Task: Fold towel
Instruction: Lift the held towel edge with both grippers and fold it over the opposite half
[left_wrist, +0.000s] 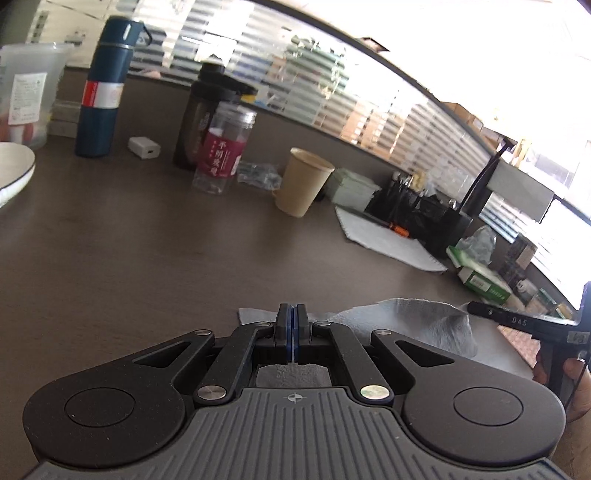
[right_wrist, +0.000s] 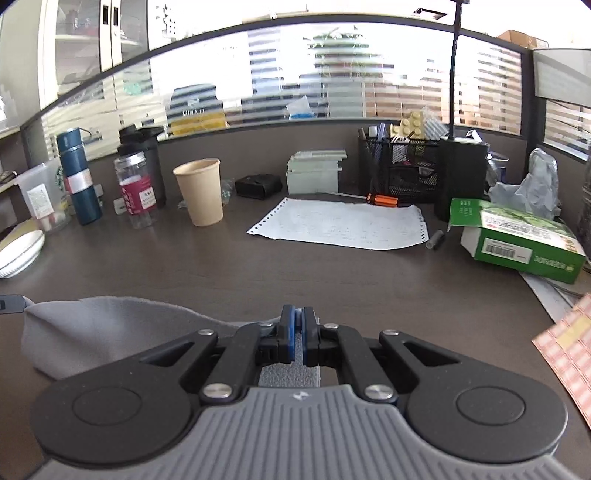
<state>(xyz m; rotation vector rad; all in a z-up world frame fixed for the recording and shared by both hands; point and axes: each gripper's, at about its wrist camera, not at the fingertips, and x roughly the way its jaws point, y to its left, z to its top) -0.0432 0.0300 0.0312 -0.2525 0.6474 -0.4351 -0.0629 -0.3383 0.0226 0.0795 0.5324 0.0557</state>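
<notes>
**Both grippers carry one towel edge over the desk**

The soft grey cloth towel (right_wrist: 110, 332) lies low in both wrist views, on the dark brown wood-grain desk (right_wrist: 332, 280). In the right wrist view it bulges up at the lower left of the frame; in the left wrist view it rises at the lower right. Judging from this, the step in hand is the first fold: an edge is lifted and being brought across.

The left gripper (left_wrist: 292, 319) has its blue-padded jaws pressed together, with grey cloth showing just under and behind them, so it seems pinched on the towel. The right gripper (right_wrist: 297, 325) is likewise closed, with towel fabric visible beneath the fingers. Both point forward and somewhat downward over the desk. Part of the right gripper and the hand holding it show at the right edge of the left wrist view.

The next move probably calls for carrying both corners evenly forward, lowering them onto the far edge, and releasing only once the edges align. The tan paper cup (right_wrist: 199, 192) and the white perforated paper sheet (right_wrist: 340, 223) stand well ahead.
</notes>
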